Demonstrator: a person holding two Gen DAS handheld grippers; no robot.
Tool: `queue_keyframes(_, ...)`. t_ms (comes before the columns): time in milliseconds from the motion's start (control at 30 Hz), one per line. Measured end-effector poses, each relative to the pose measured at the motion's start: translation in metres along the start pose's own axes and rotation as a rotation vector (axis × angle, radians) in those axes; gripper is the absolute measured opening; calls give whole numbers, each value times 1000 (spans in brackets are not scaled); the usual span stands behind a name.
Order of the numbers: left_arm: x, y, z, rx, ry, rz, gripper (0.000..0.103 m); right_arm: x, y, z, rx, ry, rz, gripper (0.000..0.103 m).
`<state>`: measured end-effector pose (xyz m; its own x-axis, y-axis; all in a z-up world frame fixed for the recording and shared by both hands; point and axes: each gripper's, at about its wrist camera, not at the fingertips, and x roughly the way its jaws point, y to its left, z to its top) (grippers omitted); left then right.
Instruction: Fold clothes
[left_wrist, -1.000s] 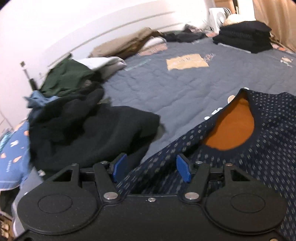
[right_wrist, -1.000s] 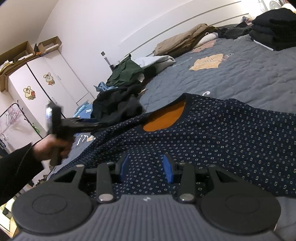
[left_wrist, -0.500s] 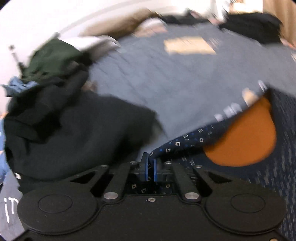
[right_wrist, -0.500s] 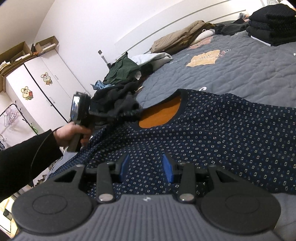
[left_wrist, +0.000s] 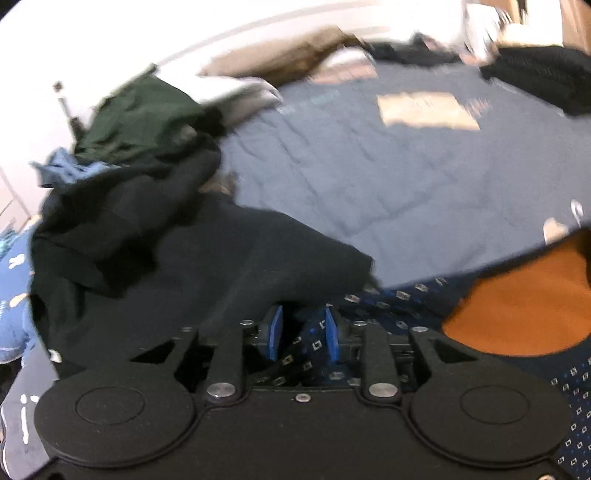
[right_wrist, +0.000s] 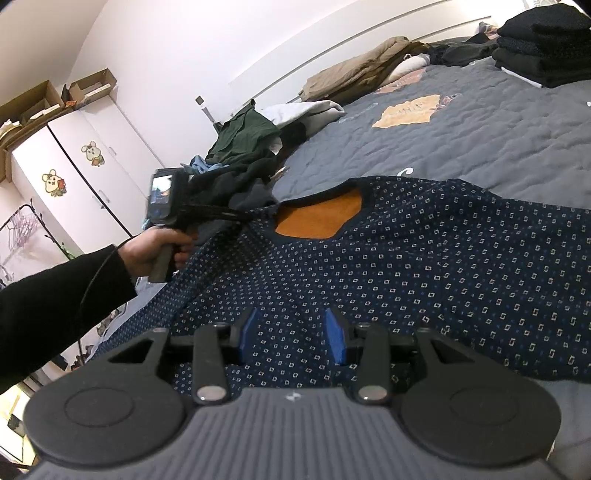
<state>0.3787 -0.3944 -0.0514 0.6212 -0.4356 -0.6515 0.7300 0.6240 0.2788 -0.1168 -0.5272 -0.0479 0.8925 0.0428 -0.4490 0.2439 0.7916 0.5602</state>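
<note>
Blue fingers (left_wrist: 274, 332) parted around navy sweater (left_wrist: 317, 343) fabric.

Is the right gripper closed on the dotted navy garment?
No, the right gripper is open, its blue pads apart above the dotted navy garment spread on the bed.

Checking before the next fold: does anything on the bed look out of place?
Yes. A jumbled heap of dark clothes sits unfolded by the patterned shirt, touching its shoulder edge, unlike the neat black stack farther back. The shirt's collar end looks bunched.
</note>
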Motion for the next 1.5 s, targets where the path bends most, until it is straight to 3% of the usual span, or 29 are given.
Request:
queue_keyframes(67,-13,16,1,-54,-27,65,38,-1,0,2,1,-5,3,40)
queue_keyframes(133,-29,32,0,-109,-33,49,40,-2,2,3,1,-11,8,40)
queue_keyframes(267,-78,41,-25,-157,-33,-51,41,-2,3,6,2,-16,14,40)
queue_keyframes(500,-163,54,-125,-291,42,-205,41,-6,15,9,-14,-38,33,40)
queue_keyframes(733,-154,62,-197,-597,159,-386,41,-6,32,12,-38,-49,52,40)
queue_keyframes(933,-123,53,-203,-725,143,-431,41,1,40,8,-63,-31,55,40)
queue_keyframes(967,-117,50,-202,-727,144,-428,39,3,40,8,-65,-25,53,40)
queue_keyframes(1067,-107,44,-199,-689,145,-414,7,5,36,5,-66,-9,44,40)
queue_keyframes(1200,-115,57,-195,-638,105,-377,3,4,32,4,-62,-5,40,40)
queue_keyframes(1500,-153,70,-213,-669,109,-353,0,2,36,5,-66,-7,48,40)
